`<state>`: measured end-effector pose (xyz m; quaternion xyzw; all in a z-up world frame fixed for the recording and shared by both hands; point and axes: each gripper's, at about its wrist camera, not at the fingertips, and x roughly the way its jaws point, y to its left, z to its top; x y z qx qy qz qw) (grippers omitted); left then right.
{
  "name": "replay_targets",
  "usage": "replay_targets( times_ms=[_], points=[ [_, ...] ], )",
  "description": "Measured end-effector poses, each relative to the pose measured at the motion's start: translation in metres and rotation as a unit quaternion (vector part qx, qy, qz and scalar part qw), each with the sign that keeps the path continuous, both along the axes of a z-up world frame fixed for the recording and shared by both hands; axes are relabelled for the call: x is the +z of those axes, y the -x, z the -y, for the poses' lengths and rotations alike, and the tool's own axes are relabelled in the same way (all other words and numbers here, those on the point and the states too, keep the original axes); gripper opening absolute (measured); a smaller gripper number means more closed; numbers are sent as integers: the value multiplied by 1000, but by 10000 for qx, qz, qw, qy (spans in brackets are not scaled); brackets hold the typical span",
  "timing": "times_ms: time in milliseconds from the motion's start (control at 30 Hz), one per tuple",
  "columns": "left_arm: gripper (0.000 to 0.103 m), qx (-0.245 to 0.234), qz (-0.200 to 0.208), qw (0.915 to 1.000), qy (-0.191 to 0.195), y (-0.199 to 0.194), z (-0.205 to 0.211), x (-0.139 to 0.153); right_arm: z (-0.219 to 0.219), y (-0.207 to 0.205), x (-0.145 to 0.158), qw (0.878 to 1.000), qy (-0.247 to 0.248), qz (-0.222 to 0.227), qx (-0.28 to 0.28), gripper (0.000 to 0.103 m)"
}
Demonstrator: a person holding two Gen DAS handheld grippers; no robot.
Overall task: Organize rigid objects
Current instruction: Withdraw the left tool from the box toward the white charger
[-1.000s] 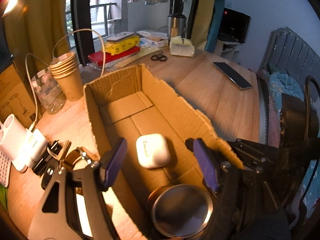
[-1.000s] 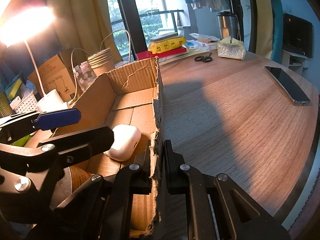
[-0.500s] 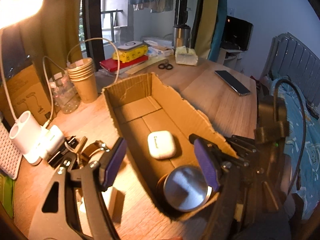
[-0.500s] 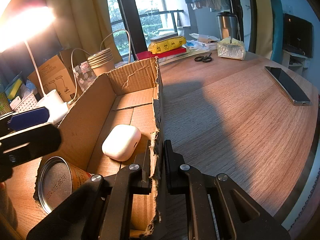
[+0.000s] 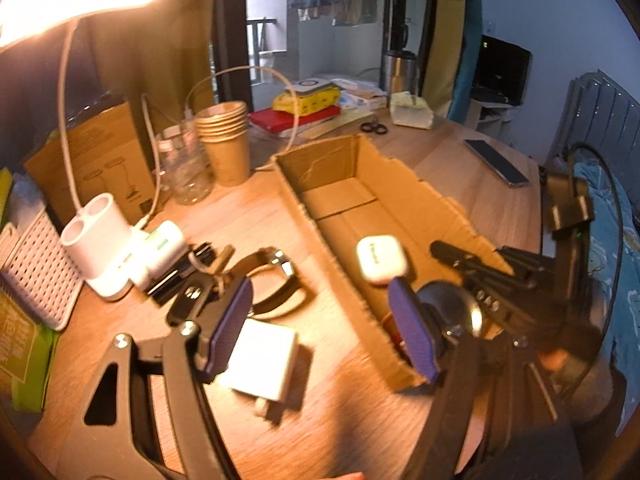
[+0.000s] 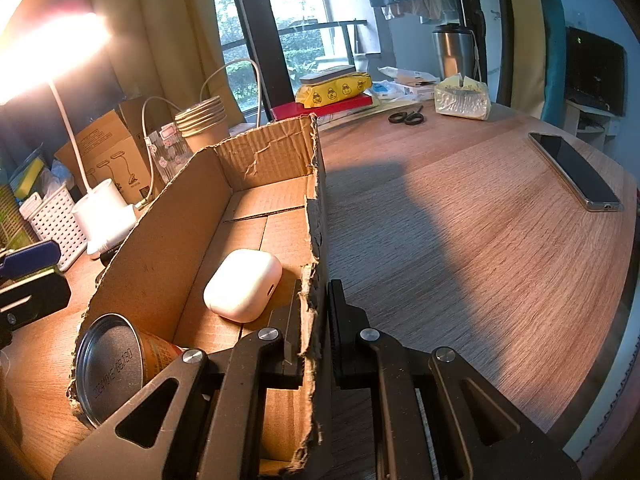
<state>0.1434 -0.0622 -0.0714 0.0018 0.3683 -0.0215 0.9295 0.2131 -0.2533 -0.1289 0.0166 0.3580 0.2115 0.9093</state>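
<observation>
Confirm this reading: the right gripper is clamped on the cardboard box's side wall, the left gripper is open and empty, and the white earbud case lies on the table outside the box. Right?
One error. The white earbud case lies inside the cardboard box, on its floor near the tin can, as the right wrist view shows. The right gripper does clamp the box's side wall, and the left gripper is open and empty.

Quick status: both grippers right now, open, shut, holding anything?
Left gripper: open, empty, above the wooden table.
Right gripper: shut on the torn side wall of the brown cardboard box.

Both wrist cams look down-fwd, close over the cardboard box [image 5: 404, 216] [image 6: 184, 240], shared from opposite sides.
</observation>
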Motion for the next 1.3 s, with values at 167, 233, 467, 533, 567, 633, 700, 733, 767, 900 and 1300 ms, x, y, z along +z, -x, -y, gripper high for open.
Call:
replay_targets(
  times_ms=[167,233,467,533,567,633,700,733,767,900,1300],
  points=[
    [72,166,-86,9998,-40,5,-14,-7,0,0,0,10000,3,0,-3,10],
    [72,227,-109,9997,-45,7,-19,-9,0,0,0,10000,2,-1,-4,10],
    [72,436,-198,9988,-119,15,-36,-19,0,0,0,10000,2,-1,-1,10],
    [72,491,-227,9985,-115,16,-41,-21,0,0,0,10000,2,-2,-3,10],
    [72,520,-241,9983,-117,17,-43,-23,0,0,0,10000,2,-3,-3,11],
    [72,564,-262,9980,-110,19,-48,-25,0,0,0,10000,2,-1,-3,10],
    [72,608,-280,9977,-104,20,-52,-26,0,0,0,10000,4,-1,-3,10],
    [72,619,-294,9976,-96,19,-53,-27,0,0,0,10000,9,-5,-1,10],
    [72,626,-319,9975,-87,19,-55,-29,-1,0,0,10000,24,-6,-2,11],
    [72,610,-434,9972,-41,18,-56,-37,0,0,-1,10000,21,-3,-2,10],
    [72,50,-612,9979,-212,8,-28,-49,0,0,-1,10000,22,-4,-1,10]
  ],
)
